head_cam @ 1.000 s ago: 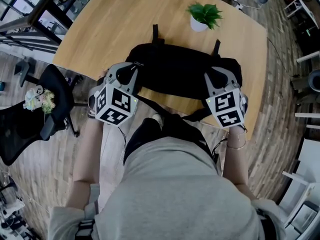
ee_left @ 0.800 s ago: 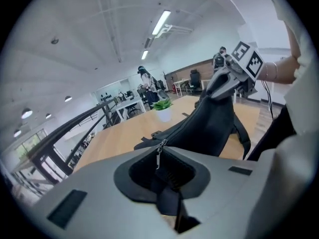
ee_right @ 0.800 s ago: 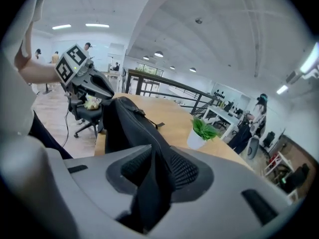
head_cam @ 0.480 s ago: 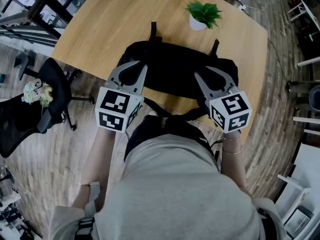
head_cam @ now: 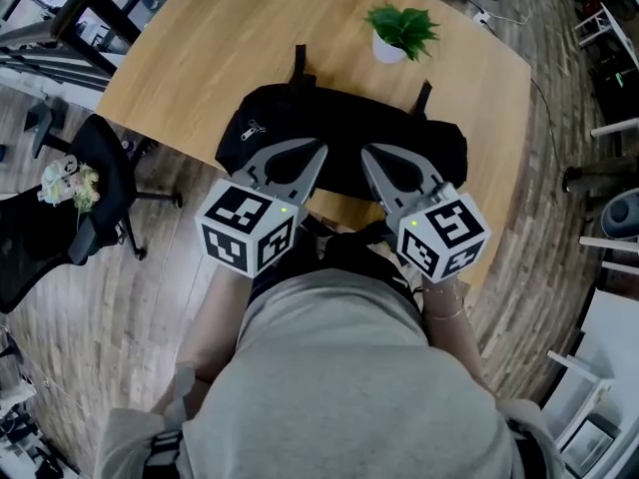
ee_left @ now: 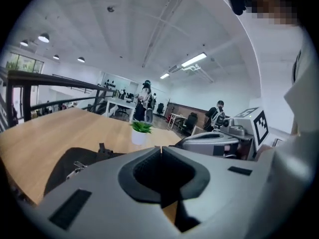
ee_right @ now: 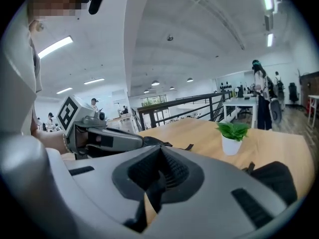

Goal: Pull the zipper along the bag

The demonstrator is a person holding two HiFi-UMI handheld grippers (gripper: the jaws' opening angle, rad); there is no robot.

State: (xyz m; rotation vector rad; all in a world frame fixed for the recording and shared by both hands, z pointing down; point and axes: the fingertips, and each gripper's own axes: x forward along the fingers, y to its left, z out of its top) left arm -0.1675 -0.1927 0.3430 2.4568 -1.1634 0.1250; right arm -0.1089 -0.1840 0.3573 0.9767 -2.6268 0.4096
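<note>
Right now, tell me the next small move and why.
Probably open the left gripper and lower it toward what looks like the zipper pull at the left end of the bag. Both it and the right gripper are shut and empty, over the near edge.

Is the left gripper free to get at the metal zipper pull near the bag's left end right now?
Probably yes. The zipper pull lies exposed on top of the bag, to the left of the left gripper, with nothing between them. Its jaws are shut, so they'd need to open first.
</note>
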